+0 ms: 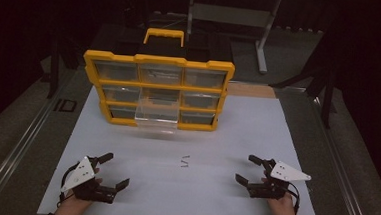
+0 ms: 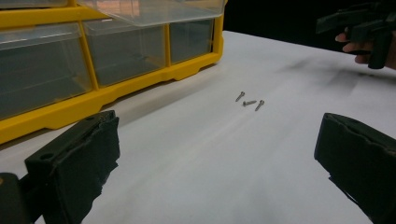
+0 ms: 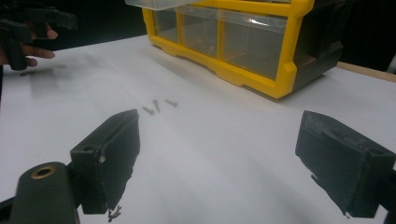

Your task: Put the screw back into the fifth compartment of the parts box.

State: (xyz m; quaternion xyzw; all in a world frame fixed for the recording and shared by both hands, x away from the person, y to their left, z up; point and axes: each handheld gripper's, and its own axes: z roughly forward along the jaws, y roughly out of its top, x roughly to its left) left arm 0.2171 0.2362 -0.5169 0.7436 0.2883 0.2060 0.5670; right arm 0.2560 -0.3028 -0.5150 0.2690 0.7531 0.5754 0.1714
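High view | left gripper (image 1: 110, 171) and right gripper (image 1: 254, 169) both released, empty | screws (image 1: 184, 161) lie between them, likely for pulled-out drawer (image 1: 157, 116) beyond.

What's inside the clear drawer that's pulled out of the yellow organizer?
The pulled-out clear drawer of the yellow organizer looks empty through its walls, though glare and blur could hide something small. The three screws lie on the white table, outside it.
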